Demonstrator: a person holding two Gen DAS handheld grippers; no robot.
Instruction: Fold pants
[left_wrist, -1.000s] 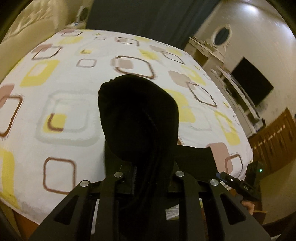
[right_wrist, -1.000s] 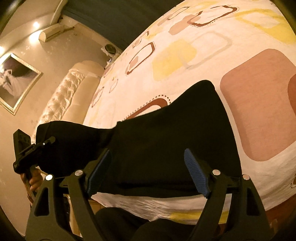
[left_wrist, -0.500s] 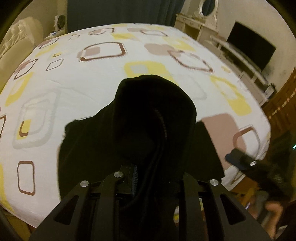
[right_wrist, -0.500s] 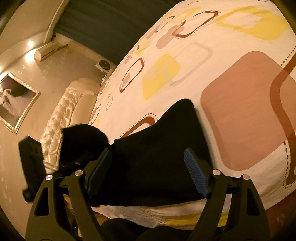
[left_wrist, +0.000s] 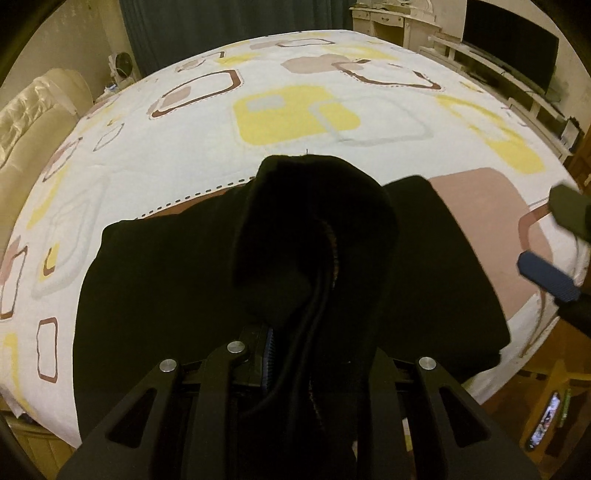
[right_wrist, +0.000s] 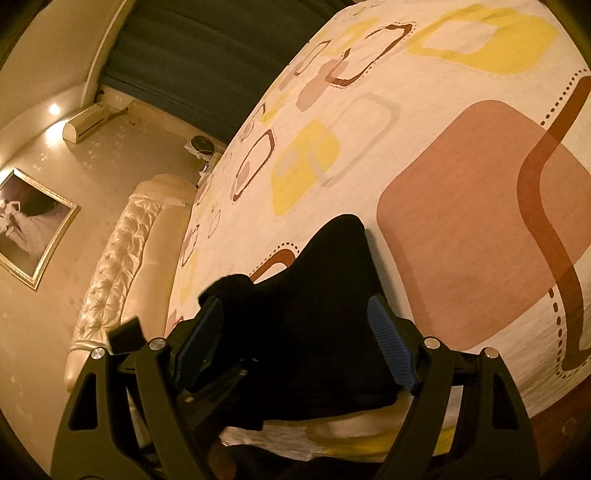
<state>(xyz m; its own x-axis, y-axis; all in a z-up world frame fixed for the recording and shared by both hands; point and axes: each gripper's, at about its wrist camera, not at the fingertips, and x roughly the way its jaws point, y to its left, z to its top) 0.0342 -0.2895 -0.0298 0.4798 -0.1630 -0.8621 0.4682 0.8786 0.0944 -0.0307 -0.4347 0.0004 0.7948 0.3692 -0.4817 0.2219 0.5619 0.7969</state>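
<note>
My left gripper (left_wrist: 295, 354) is pinched tight on a floppy bunch of the black pants (left_wrist: 192, 273), which lie on the bed (left_wrist: 192, 122) near its edge, and my right gripper (right_wrist: 295, 343) is wide open above them, holding nothing, so I should grab thick folds.

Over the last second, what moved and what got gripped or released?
The left gripper carried its bunched end of the black pants forward over the part lying on the bed, so more of that cloth now shows beneath it. In the right wrist view the two grippers have drawn closer together. Nothing was taken or let go: the left gripper stays shut on the pants, the right gripper stays open above them.
</note>
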